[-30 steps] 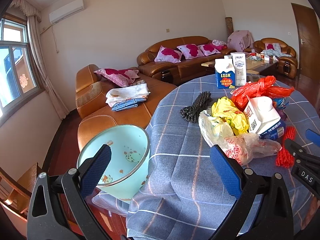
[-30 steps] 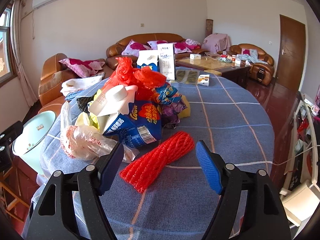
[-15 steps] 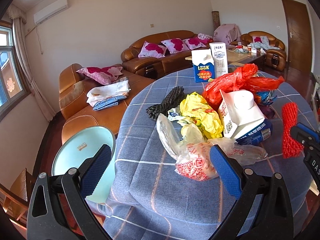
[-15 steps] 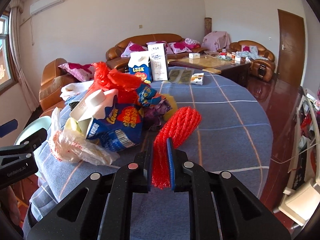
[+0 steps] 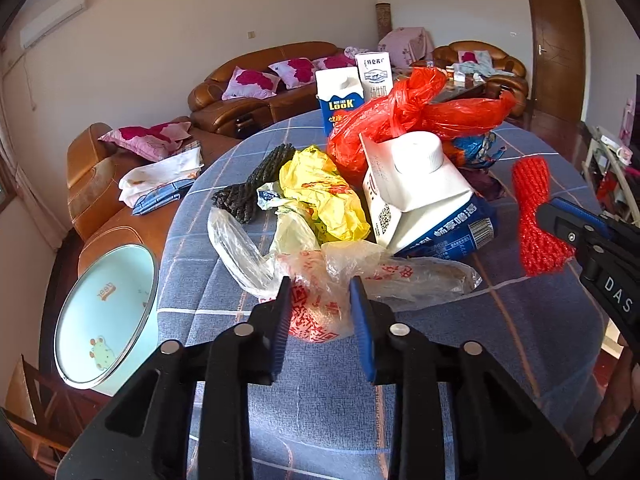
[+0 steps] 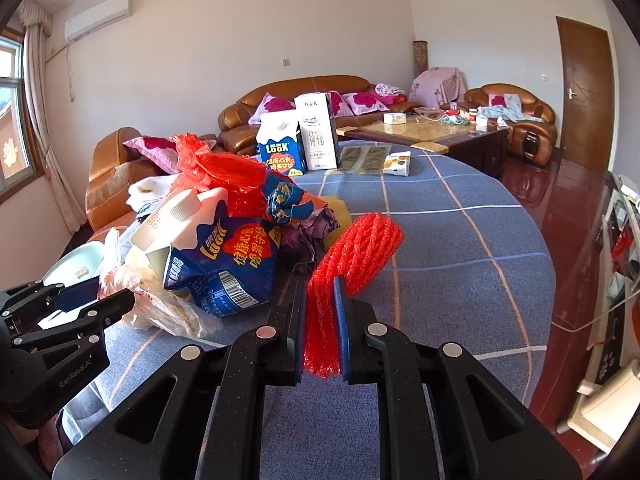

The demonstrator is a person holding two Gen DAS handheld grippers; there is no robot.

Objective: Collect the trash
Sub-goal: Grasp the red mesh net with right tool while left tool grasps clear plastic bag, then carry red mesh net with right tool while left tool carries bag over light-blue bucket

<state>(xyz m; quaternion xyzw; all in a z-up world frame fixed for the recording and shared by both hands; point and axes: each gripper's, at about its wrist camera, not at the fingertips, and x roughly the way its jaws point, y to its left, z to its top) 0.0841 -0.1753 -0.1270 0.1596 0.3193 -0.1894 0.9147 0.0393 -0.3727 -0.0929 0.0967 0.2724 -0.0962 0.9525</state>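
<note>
A pile of trash lies on the blue checked tablecloth point(image 5: 320, 408). My left gripper point(image 5: 320, 312) is shut on a clear plastic bag with red print point(image 5: 320, 312) at the pile's near edge. My right gripper point(image 6: 320, 312) is shut on a red foam net point(image 6: 352, 252), held just above the cloth; the net also shows in the left wrist view point(image 5: 532, 216). The pile holds a tipped blue-and-white milk carton point(image 5: 420, 196), a yellow bag point(image 5: 324, 196), a red bag point(image 5: 400, 116) and a black foam net point(image 5: 256, 188).
A pale green trash bin point(image 5: 104, 312) stands on the floor left of the table. Two upright cartons point(image 6: 296, 140) and small packets point(image 6: 396, 164) stand at the table's far side. Brown leather sofas point(image 5: 260, 88) lie behind, and a coffee table point(image 6: 440, 132) stands far right.
My left gripper moved forward to the pile and closed on the clear printed bag. My right gripper, which closed on the red net a second ago, still holds it, slightly raised.
</note>
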